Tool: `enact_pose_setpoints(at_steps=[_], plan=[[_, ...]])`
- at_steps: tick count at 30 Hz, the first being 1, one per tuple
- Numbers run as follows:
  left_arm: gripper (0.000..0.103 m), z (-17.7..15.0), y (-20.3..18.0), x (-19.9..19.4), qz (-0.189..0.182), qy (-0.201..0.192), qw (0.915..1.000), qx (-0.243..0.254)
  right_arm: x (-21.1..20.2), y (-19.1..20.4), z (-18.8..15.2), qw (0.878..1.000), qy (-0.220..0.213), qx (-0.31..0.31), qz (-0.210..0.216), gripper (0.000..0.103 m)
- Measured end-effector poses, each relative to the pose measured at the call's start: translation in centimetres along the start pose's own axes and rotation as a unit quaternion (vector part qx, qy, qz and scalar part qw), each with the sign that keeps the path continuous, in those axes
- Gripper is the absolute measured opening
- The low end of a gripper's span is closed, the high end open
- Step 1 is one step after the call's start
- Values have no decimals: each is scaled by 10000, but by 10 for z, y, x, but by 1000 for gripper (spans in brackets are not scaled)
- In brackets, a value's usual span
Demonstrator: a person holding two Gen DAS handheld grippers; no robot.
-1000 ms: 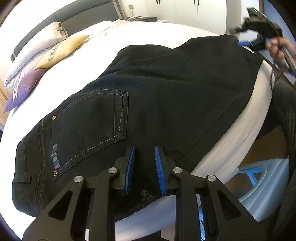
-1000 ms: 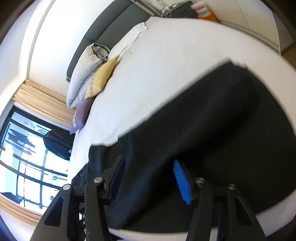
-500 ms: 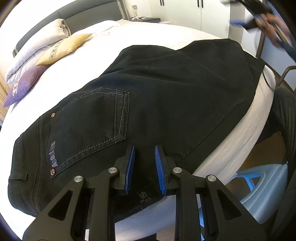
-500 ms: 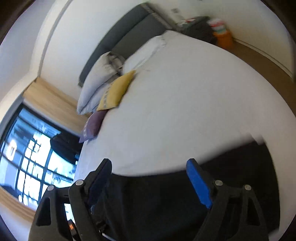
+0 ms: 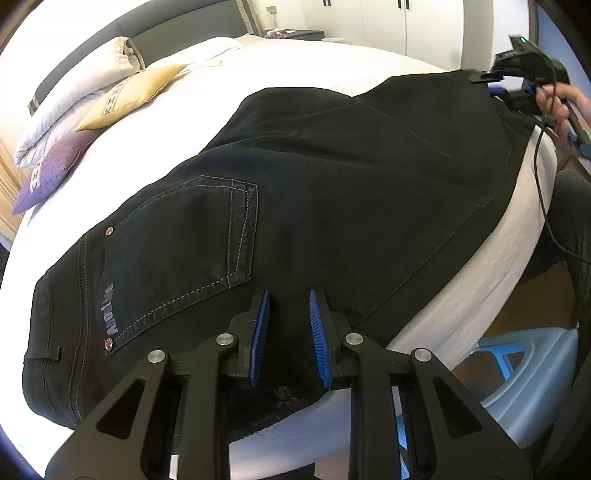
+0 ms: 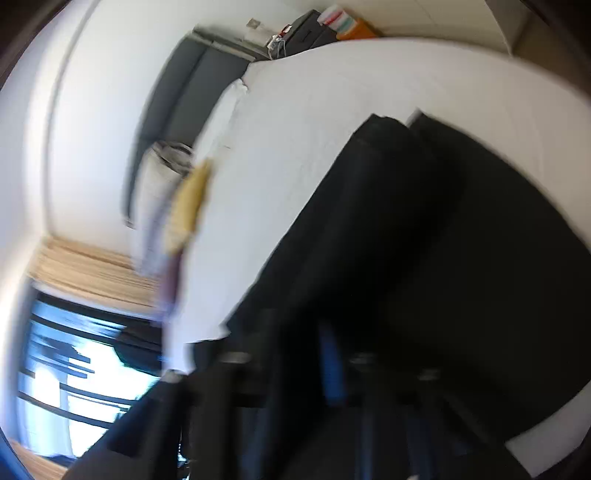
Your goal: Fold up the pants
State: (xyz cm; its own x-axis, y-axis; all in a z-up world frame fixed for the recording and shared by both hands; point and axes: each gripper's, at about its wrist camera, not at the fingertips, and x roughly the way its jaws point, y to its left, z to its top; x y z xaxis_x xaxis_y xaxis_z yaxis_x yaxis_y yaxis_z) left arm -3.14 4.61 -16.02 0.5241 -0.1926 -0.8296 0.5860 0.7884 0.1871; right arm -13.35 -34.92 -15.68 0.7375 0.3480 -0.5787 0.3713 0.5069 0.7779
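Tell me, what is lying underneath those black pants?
The black pants lie on a bed's white sheet, which shows all around them. Whatever is directly beneath the fabric is covered.

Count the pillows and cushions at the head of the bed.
3 show clearly: a white pillow against the headboard, a yellow cushion leaning on it, and a purple cushion below that. Another white pillow may lie beyond them; more may be hidden.

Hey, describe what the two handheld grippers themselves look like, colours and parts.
The left gripper is black, with triangular cut-out arms, round silver bolts and ribbed blue finger pads. The right gripper, seen across the bed, is also black with blue parts, a small green light on top and a thin black cable trailing from it.
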Motion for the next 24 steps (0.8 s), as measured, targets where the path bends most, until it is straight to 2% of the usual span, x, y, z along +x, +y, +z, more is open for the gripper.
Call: enact_pose_setpoints(at_steps=[2,3,6,7,8,9,10,13,16,19,21,24], plan=[[22,1,-1,0,12,18,10000,12,17,29,14,9994,17,-227,-264,12],[22,1,-1,0,12,25,10000,23,23,47,19,9963,12,-531,-671,12],[22,2,-1,1,1,41,10000,29,42,94,29,9778,-62,-1250,-1683,15],[22,3,-1,1,-1,41,10000,25,49,109,29,9726,-60,-1502,-1772,15],[22,3,-1,2,2,44,10000,21,65,132,26,9613,65,-1972,-1921,28],[22,3,-1,2,8,49,10000,20,72,142,23,9521,215,-2289,-2016,55],[22,4,-1,2,12,56,10000,29,92,161,13,9389,437,-2768,-1998,66],[22,5,-2,3,21,89,9999,59,105,176,-9,9279,451,-3253,-1764,66],[22,4,-1,3,-5,71,10000,32,72,164,-21,9498,254,-2950,-1011,66],[22,3,1,3,-39,51,10000,15,9,149,-34,9538,-411,-2947,-418,66],[22,3,1,3,-43,49,10000,19,-28,125,-39,9575,-631,-2810,-167,66],[22,4,0,4,-26,50,10000,39,-71,76,-34,9569,-294,-2888,127,66]])
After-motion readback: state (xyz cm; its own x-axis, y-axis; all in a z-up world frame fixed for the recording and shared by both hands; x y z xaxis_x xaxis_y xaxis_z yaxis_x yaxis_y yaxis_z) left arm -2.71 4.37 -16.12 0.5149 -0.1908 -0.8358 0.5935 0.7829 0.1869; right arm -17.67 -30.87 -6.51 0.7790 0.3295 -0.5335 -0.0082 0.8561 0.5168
